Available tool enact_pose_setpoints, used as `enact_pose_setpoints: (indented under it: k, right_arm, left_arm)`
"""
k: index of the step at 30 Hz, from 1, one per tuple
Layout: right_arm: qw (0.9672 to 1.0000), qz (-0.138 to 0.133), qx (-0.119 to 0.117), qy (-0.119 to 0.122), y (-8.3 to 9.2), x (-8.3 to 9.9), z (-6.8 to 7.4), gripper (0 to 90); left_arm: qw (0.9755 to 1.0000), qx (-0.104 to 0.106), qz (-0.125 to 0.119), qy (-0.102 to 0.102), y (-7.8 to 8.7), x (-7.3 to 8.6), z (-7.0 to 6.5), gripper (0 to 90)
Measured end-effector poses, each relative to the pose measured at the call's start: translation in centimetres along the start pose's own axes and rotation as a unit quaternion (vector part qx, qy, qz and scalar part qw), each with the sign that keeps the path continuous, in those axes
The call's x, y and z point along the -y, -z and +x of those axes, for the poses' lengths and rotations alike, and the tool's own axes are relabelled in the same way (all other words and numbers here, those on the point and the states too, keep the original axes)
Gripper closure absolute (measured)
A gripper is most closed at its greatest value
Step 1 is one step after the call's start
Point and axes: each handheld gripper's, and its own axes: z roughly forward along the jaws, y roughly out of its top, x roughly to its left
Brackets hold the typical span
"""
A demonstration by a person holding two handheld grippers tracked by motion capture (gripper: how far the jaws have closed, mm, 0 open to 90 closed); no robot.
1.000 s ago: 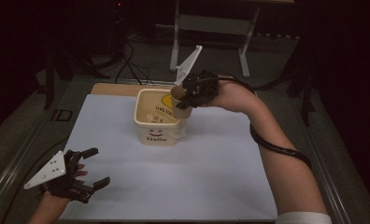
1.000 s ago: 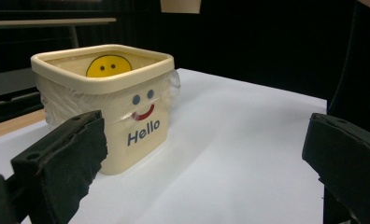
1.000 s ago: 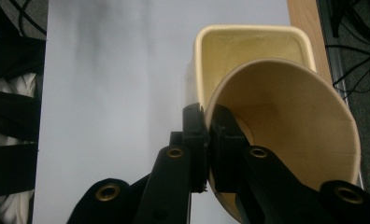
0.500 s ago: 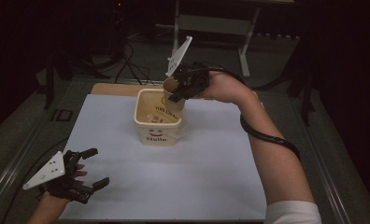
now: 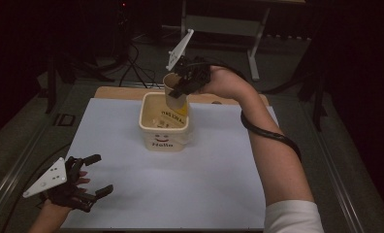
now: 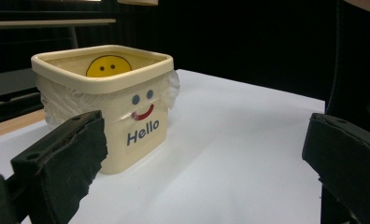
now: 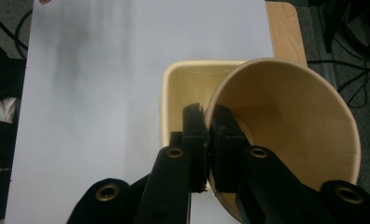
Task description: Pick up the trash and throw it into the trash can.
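A cream square tub with a "Hello" smiley label stands on the white sheet; it shows close up in the left gripper view. Above its far right corner my right gripper is shut on the rim of a brown paper cup, holding it tilted. In the right gripper view the jaws pinch the wall of the paper cup, one pad inside and one outside, with the tub below. My left gripper rests open at the near left, nothing between its fingers.
A wooden board edges out from under the sheet at the back. Table legs and cables stand on the dark floor beyond. The right gripper's cable loops along the forearm.
My right gripper has carried the paper cup left and slightly up, from beside the tub's right rim to over its far corner. The left gripper has stayed put.
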Motion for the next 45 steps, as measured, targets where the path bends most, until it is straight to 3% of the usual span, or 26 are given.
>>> enact_pose_setpoints:
  k: [18,24,32,34,38,45]
  right_arm:
    - [0.9998,-0.018,0.003,0.003,-1.2,-1.0,-1.5,85.8]
    - [0.9996,-0.026,0.010,-0.008,-1.5,-1.2,-2.2,85.6]
    - [0.9996,-0.017,0.009,-0.018,-2.2,-1.2,-2.9,85.5]
    - [0.9996,-0.020,0.010,-0.018,-2.3,-1.2,-2.9,82.4]
    - [0.9990,-0.014,0.013,-0.040,-2.5,-1.4,-3.1,65.4]
    - [0.9984,-0.018,0.019,-0.049,-1.8,-1.3,-2.9,60.8]
  left_arm:
    - [1.0000,0.005,0.002,-0.001,0.0,0.0,0.0,0.8]
    - [1.0000,0.006,0.001,-0.002,0.0,0.0,0.0,0.8]
    - [1.0000,0.008,0.001,-0.002,0.0,0.0,0.0,0.8]
    - [1.0000,0.008,0.002,-0.002,0.0,0.0,0.0,0.8]
    - [1.0000,0.009,0.001,-0.002,0.0,0.0,-0.1,0.8]
    - [1.0000,0.009,0.002,-0.001,0.0,0.0,-0.1,0.9]
